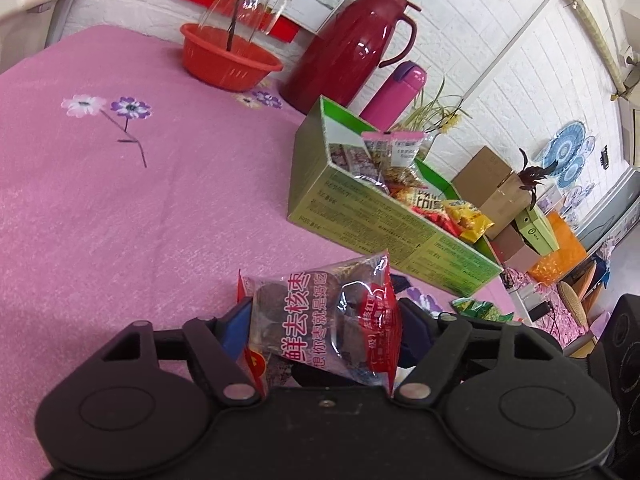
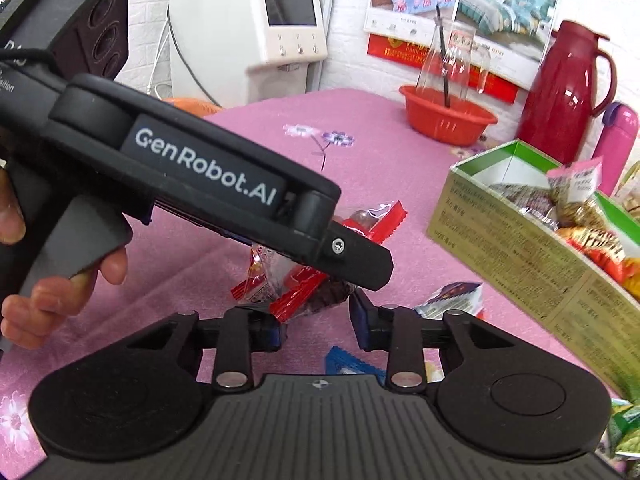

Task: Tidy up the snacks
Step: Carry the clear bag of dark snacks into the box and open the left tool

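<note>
Pink flowered tablecloth (image 1: 120,208) is carrying one green cardboard box (image 1: 384,224), one red basin (image 1: 228,60), one dark red jug (image 1: 352,44) and one pink flask (image 1: 396,88).

Count in hand: one date packet (image 1: 304,320), clear film with red crimped ends.

- Left gripper (image 1: 324,312) is clenching the date packet, which is filling the gap between its two fingers.
- Packet position: just above the cloth, near the long side of the box and apart from it.
- Packet long axis is running away from the gripper body, with the far crimped end pointing up-right toward the box.
- Box is sitting open-topped and crowded with snack packets; an exact count is not possible.

Right wrist view only:
- Right gripper (image 2: 320,320) is standing with pads apart, nothing pressed between them, and is hovering just behind the held packet.
- One blue packet (image 2: 348,364) is lying under it.
- One hand (image 2: 48,292) is squeezing the left gripper's trigger.
- One white machine (image 2: 256,28) is standing beyond the table.

Left wrist view only: stacked brown cartons (image 1: 492,184) are sitting beyond the table edge.
</note>
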{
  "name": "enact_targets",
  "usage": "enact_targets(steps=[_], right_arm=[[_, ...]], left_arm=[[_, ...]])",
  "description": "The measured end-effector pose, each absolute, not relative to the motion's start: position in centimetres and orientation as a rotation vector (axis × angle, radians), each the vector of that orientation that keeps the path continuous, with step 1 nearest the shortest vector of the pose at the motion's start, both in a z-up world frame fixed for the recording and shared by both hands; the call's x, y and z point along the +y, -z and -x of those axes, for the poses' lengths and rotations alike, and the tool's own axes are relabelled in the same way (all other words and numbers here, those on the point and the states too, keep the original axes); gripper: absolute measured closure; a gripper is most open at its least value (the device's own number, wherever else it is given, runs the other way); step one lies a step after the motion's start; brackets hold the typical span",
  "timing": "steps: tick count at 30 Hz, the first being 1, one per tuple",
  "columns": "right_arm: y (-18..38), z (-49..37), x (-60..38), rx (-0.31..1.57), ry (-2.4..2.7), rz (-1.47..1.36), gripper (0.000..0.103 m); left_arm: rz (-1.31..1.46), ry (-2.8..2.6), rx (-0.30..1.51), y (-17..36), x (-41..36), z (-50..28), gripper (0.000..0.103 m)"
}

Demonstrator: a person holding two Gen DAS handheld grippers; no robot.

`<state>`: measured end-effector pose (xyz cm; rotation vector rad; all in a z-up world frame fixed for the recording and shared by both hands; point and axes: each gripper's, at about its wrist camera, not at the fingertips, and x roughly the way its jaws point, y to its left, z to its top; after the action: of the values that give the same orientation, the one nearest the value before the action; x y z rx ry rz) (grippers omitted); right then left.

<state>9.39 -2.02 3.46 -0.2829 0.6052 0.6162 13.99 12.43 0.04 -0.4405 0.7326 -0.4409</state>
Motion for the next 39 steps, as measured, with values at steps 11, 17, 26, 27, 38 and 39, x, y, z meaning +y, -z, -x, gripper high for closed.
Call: enact_targets(steps=[11, 17, 26, 27, 38, 39], right_arm=[[-6.8, -8.7, -5.0, 0.483, -0.555, 0.258, 0.049], [-9.0, -9.5, -6.7, 0.415, -0.503, 0.251, 0.049], [-13.6, -12.6, -9.1, 0.292, -0.42, 0.235, 0.05], [-13.7, -13.1, -9.3, 0.289, -0.413, 0.23, 0.05], [-8.8, -19.2, -10.1, 0.363, -0.368, 0.21, 0.052], [-8.1, -19.9, -9.9, 0.374, -0.356, 0.219, 0.051]], left_arm=[[0.393, 0.499, 0.634, -4.3, 9.8, -14.5, 0.056], [0.391, 0.553, 0.595, -6.8, 8.4, -16.3, 0.057], [0.35, 0.611, 0.489, -11.7, 5.8, -20.3, 0.057], [0.355, 0.614, 0.488, -11.7, 5.5, -20.9, 0.056], [0.38, 0.594, 0.569, -6.4, 4.4, -28.1, 0.056], [0.38, 0.576, 0.582, -5.6, 4.4, -28.6, 0.054]])
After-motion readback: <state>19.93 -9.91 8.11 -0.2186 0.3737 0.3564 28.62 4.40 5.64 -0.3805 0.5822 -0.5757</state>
